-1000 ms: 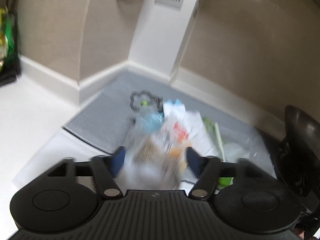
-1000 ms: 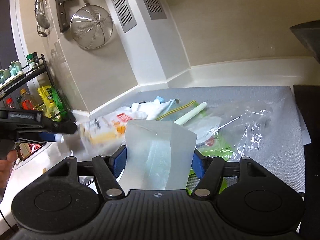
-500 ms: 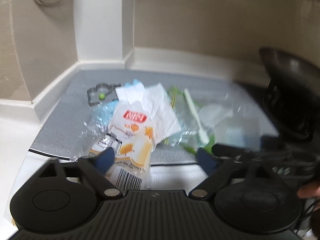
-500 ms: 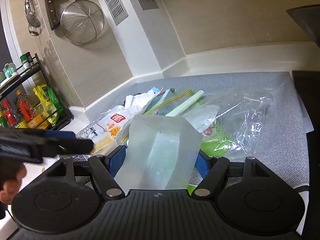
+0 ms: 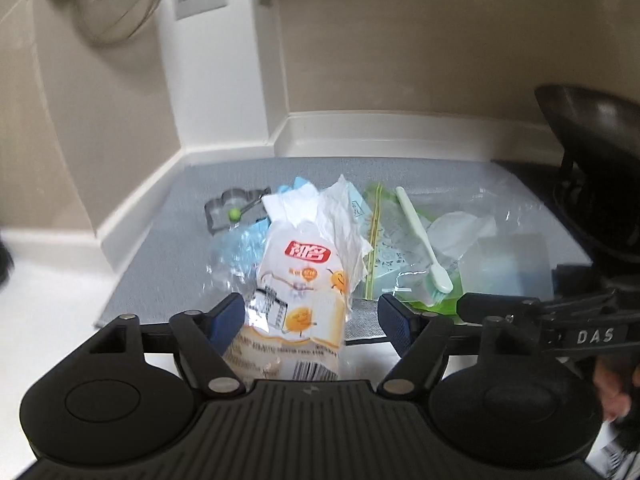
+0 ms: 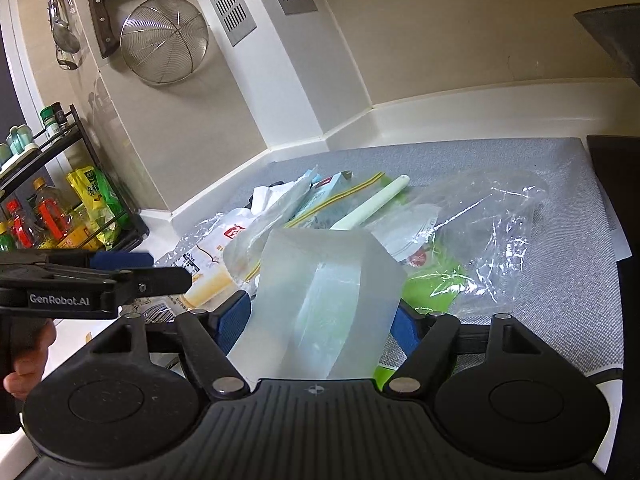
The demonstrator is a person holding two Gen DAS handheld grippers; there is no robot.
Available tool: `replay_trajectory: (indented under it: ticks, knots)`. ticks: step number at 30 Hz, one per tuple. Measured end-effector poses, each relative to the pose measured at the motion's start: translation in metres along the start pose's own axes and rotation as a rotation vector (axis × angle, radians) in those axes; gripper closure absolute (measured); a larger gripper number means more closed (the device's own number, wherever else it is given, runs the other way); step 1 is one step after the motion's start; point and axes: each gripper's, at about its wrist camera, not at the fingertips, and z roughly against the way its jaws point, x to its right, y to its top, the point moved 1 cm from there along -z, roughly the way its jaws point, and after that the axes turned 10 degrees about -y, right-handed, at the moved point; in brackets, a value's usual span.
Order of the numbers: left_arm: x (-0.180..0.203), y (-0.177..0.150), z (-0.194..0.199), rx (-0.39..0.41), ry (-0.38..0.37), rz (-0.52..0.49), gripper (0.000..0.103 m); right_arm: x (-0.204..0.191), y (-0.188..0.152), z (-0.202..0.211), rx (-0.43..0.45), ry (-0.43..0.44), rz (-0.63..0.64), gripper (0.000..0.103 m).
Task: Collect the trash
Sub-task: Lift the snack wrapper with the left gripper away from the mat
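Observation:
A heap of trash lies on the grey mat (image 5: 180,248). It holds a snack wrapper (image 5: 304,280) with a red logo, crumpled white paper (image 5: 320,208), a zip bag (image 5: 380,240), a pale toothbrush (image 5: 420,236), a clear plastic bag (image 6: 492,232) and a green wrapper (image 6: 428,284). My left gripper (image 5: 311,320) straddles the near end of the snack wrapper. Its jaws are opening and the right pad stands apart from the wrapper. My right gripper (image 6: 320,320) is shut on an upright frosted plastic bag (image 6: 328,288), just right of the left gripper (image 6: 120,276).
A metal cutter ring (image 5: 232,210) with a green knob lies at the mat's back left. A black pan (image 5: 592,128) stands at the right. A bottle rack (image 6: 60,208) stands on the left, and a strainer (image 6: 164,40) hangs on the wall. White counter borders the mat's near left.
The left gripper swung right and rolled level, coming beside the right gripper. The snack wrapper, blurred and raised a second ago, now rests between its jaws. The right gripper kept still with its bag.

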Motion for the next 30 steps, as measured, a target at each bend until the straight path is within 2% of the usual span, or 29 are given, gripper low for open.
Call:
replay_trajectory:
  ticks: [2, 5, 9, 11, 12, 16, 24, 30]
  knots:
    - [-0.001, 0.002, -0.008, -0.021, 0.01, -0.008, 0.025, 0.001, 0.0, -0.001, -0.007, 0.003, -0.006, 0.026]
    - [-0.002, 0.0, -0.019, -0.047, 0.038, -0.032, 0.018, 0.002, 0.0, -0.002, -0.013, 0.005, -0.012, 0.026]
    - [-0.003, -0.008, -0.029, -0.084, 0.044, -0.059, 0.018, 0.002, 0.001, -0.003, -0.021, 0.007, -0.015, 0.025]
    - [-0.003, -0.012, -0.029, -0.077, 0.043, -0.062, 0.039, 0.002, 0.001, -0.004, -0.023, 0.007, -0.017, 0.025]
    - [-0.004, -0.012, -0.028, -0.075, 0.034, -0.056, 0.059, 0.002, 0.0, -0.004, -0.024, 0.007, -0.017, 0.025]
    - [-0.007, -0.006, -0.011, -0.021, 0.006, -0.014, 0.081, 0.002, 0.001, -0.003, -0.02, 0.005, -0.02, 0.026]
    - [-0.022, 0.005, 0.058, 0.197, -0.112, 0.208, 0.086, 0.0, -0.001, 0.0, -0.005, 0.006, -0.009, 0.028]
    - [-0.041, -0.011, 0.09, 0.274, -0.067, 0.318, 0.087, -0.002, -0.002, 0.001, -0.004, 0.014, 0.002, 0.029]
